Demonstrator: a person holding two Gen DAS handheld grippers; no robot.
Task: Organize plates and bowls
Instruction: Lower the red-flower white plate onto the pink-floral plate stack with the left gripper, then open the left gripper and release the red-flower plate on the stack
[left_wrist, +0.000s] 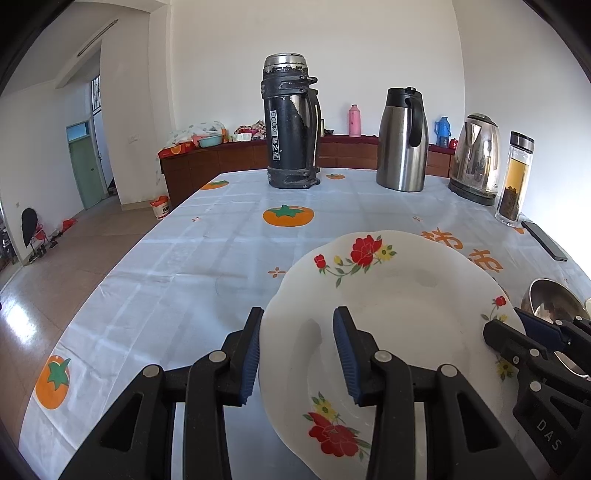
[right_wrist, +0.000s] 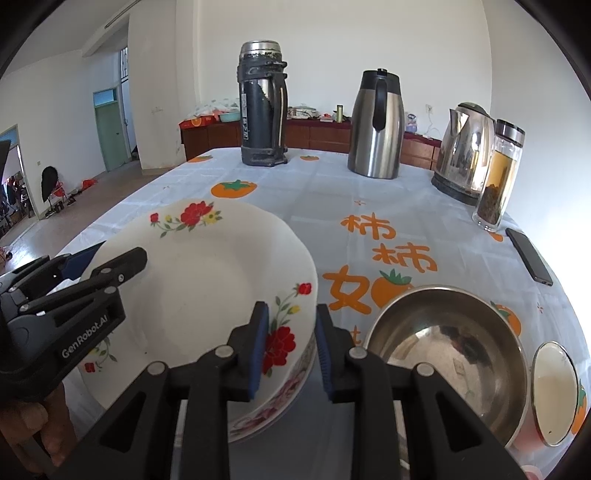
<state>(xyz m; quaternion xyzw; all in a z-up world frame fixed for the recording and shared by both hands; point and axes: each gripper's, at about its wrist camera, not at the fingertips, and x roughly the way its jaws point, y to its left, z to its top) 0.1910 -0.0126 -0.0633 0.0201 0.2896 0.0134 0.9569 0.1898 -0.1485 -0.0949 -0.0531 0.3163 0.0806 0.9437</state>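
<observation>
A white plate with red flowers (left_wrist: 391, 317) lies on top of other patterned dishes (right_wrist: 273, 402) on the table. My left gripper (left_wrist: 297, 358) is open, its two fingers astride the plate's left rim. My right gripper (right_wrist: 291, 354) is open too, its fingers astride the plate's right rim (right_wrist: 308, 295); it also shows at the right of the left wrist view (left_wrist: 535, 332). A steel bowl (right_wrist: 447, 354) sits right of the plate. A small white enamel dish (right_wrist: 554, 391) lies at the far right.
At the back of the table (right_wrist: 332, 192) stand a black thermos (right_wrist: 263, 107), a steel carafe (right_wrist: 376, 125), an electric kettle (right_wrist: 463, 151) and a glass tea bottle (right_wrist: 498, 173). A phone (right_wrist: 529, 255) lies at the right edge. The table's left edge drops to the floor.
</observation>
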